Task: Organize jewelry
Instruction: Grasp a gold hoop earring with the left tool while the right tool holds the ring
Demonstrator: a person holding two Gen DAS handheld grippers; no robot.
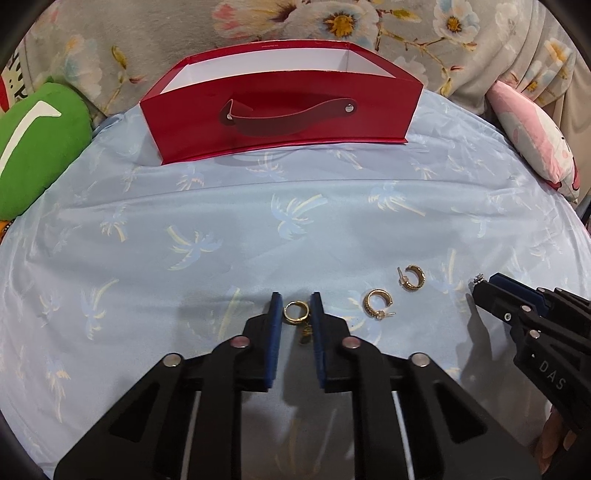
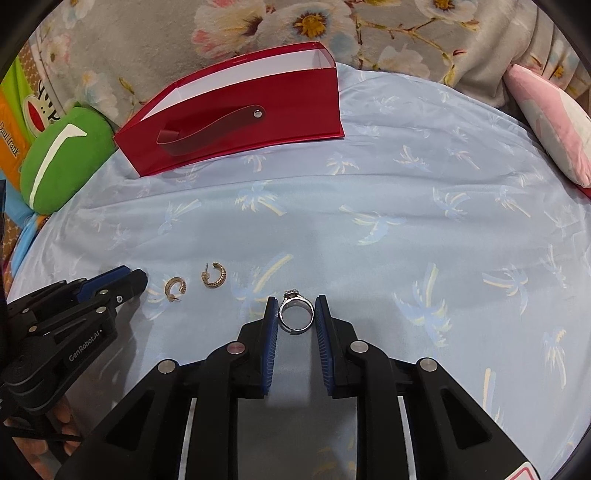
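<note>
My left gripper [image 1: 295, 301] has its two fingers either side of a small gold hoop earring [image 1: 294, 312] with a dangling charm, on the blue cloth; the hoop fills the gap. My right gripper [image 2: 296, 304] likewise brackets a silver ring [image 2: 296, 313] with a stone on top, touching or nearly touching both pads. Two gold half-hoop earrings [image 1: 376, 304] [image 1: 412, 277] lie between the grippers, also seen in the right wrist view [image 2: 175, 288] [image 2: 214, 275]. A red open box [image 1: 280, 110] with a strap handle stands at the back.
The blue palm-print cloth [image 1: 258, 229] covers a soft surface. A green cushion [image 1: 33, 147] lies at the left, a pink cushion [image 1: 535, 140] at the right. A floral fabric [image 1: 332, 22] rises behind the box.
</note>
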